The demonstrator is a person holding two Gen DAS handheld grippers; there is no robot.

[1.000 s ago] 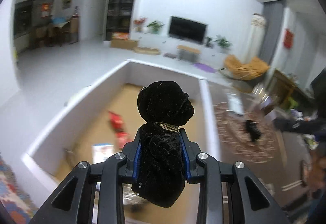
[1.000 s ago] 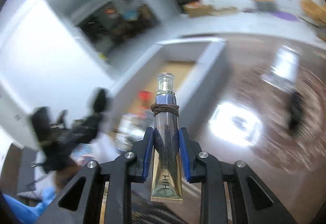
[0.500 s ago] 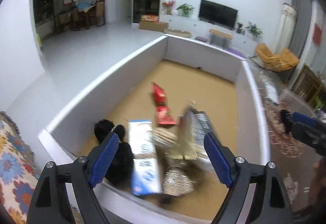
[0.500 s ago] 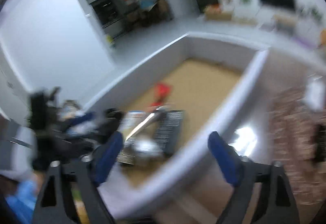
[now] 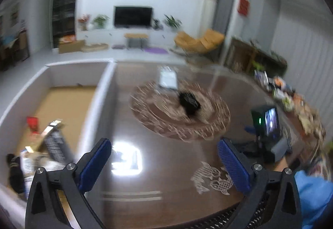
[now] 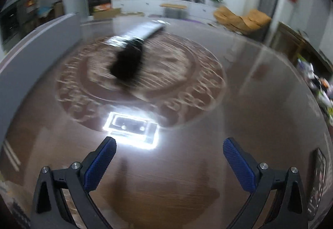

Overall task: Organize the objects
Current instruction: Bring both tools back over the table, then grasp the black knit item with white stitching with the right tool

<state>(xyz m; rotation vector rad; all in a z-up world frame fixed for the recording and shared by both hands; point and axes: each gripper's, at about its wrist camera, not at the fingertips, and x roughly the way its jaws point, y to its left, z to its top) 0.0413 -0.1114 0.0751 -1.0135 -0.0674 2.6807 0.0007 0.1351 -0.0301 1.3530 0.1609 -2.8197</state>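
In the left wrist view, the left tool (image 5: 164,161) was seen spread wide with nothing between its blue pads (image 5: 94,164), held above the glossy brown surface (image 5: 172,152). A black pouch (image 5: 188,102) was seen lying on the round patterned centre of the surface, with a silvery packet (image 5: 168,80) just beyond it; both were blurred. At the left, a white-walled box (image 5: 97,100) with a tan floor was seen beside the surface, and in its near end a dark keypad-like item (image 5: 55,145), a red packet (image 5: 32,123), a second black pouch (image 5: 14,172) and some blurred wrappers were piled together. In the right wrist view, the right tool (image 6: 169,164) was likewise seen wide apart and empty above the surface (image 6: 249,104). The black pouch (image 6: 129,62) was seen ahead and a little left on the round pattern, smeared by motion, with the silvery packet (image 6: 141,31) touching or overlapping its far end; which one could not be told. The wall of the box (image 6: 31,54) was seen along the left edge.
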